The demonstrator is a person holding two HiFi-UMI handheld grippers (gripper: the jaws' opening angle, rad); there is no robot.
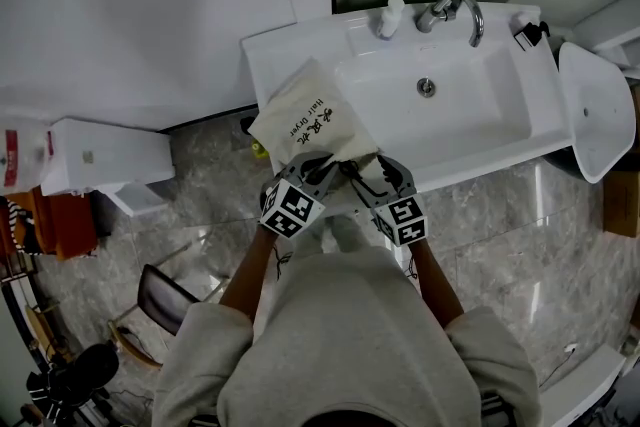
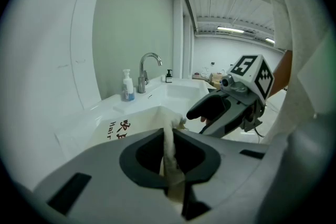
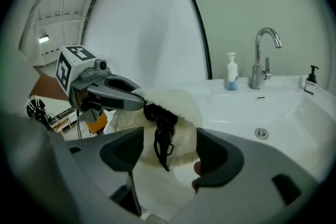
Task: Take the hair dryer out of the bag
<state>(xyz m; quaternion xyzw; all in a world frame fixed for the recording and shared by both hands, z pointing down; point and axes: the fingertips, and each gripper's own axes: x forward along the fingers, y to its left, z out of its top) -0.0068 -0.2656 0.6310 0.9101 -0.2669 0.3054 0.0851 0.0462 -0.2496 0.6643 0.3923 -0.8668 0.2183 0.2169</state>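
Head view: a cream cloth bag with black print (image 1: 312,120) lies flat on the left part of the glossy white moulded washbasin table (image 1: 480,155). Its mouth is at the front edge, where the left hand-held gripper (image 1: 318,170) and right hand-held gripper (image 1: 372,177) meet.

Left gripper view: the left hand-held gripper (image 2: 172,168) is clenched on a bunched fold of the bag (image 2: 169,147) at its rim. The cloth is soft and limp.

Right gripper view: the right hand-held gripper (image 3: 167,157) is released, with its jaws wide apart. The black hard-plastic hair dryer (image 3: 160,123) pokes out of the bag mouth between the jaws, and a cord loop dangles from it.

Step, as I judge it: the mouth is held open and the dryer is not yet gripped. Next, the right jaws should close on the rigid body rather than the cord, then pull toward the front edge while the left pins the cloth.
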